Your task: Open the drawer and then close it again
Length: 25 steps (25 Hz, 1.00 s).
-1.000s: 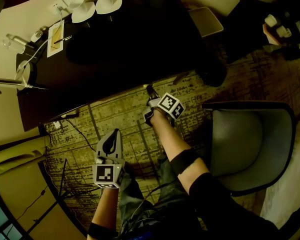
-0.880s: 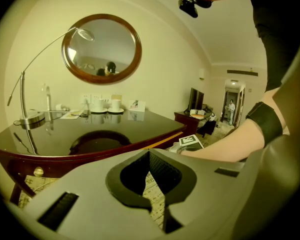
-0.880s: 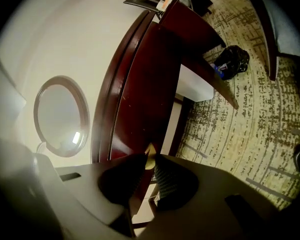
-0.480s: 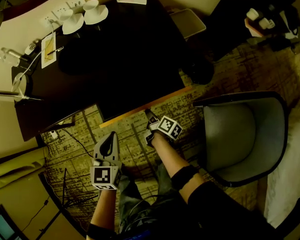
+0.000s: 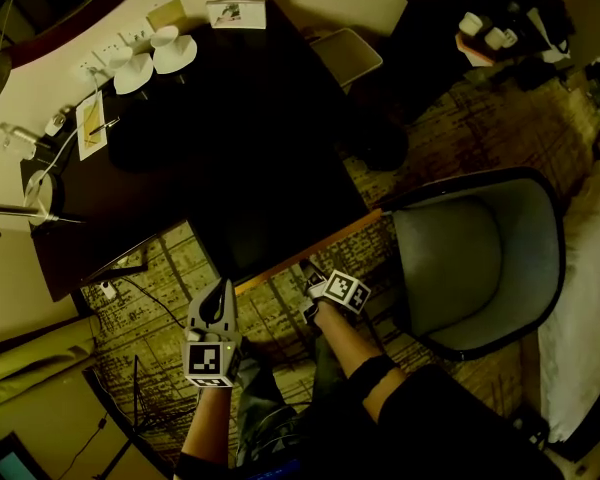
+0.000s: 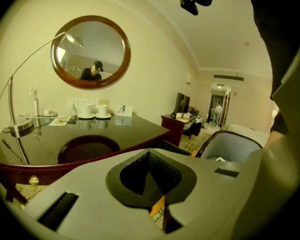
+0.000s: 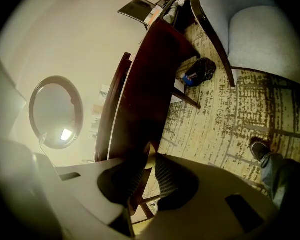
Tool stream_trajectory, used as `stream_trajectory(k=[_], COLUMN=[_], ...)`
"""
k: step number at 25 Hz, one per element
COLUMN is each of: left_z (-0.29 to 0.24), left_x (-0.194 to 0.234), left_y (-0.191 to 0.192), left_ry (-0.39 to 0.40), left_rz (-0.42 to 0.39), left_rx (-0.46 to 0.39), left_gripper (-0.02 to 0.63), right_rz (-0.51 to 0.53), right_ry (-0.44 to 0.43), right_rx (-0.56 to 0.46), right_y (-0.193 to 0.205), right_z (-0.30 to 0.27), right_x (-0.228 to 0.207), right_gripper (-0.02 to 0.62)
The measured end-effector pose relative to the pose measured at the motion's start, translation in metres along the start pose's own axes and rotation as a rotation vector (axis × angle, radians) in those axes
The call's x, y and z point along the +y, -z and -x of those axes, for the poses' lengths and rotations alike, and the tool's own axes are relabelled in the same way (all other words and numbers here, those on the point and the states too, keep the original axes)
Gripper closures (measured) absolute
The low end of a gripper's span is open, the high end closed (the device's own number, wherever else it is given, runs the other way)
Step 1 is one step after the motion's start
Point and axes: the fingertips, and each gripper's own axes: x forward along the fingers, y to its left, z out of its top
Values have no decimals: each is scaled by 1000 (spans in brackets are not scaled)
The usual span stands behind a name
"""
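Note:
The dark wooden desk point(image 5: 230, 98) has its drawer point(image 5: 270, 223) pulled out toward me; its front edge point(image 5: 305, 251) shows as a lighter strip. My right gripper point(image 5: 313, 273) is shut on that front edge, which runs as a dark red panel point(image 7: 145, 104) up between the ribbed pads of the right gripper point(image 7: 149, 164) in its own view. My left gripper point(image 5: 213, 303) hangs shut and empty over the carpet, left of the drawer and apart from it. In the left gripper view the closed left gripper point(image 6: 155, 184) faces the desk top point(image 6: 90, 139).
A grey armchair point(image 5: 475, 258) stands close to the right of the drawer. White cups on saucers point(image 5: 152, 50), a card and a lamp base point(image 5: 40, 193) sit on the desk top. A dark bag point(image 7: 200, 71) lies on the patterned carpet, cables at the left.
The drawer has slid out of the desk toward me, with my right gripper travelling back on its front edge. My left gripper has risen a little.

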Motion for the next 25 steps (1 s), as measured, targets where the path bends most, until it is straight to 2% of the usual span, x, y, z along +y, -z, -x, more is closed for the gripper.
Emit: stream_trajectory(k=[5,9,13,17,21,25], left_z=[13,27,45,71,103,134], left_x=[1,11,16,20,25,37], left_y=[-7,-17,-32,-56,-79,-96], left_ry=[1,-9,2,26,38,23], left_rz=[-15,-14,-33,-54,-71,-81], left_rx=[-1,-15,-32,-48,-88,-125], left_gripper=[606,606,606,606,606,606], right_rz=[25,73,194,384,533,747], right_ry=[27,95,140,106,12,-90], right_rx=[17,23,29,-3,-90,-159], right_y=[3,1,-2,-10,-25,-32], right_z=[6,10,35,73,116,155], right_x=[-6,-7,13,73,157,248], right_gripper=[505,489,492,503,589,595])
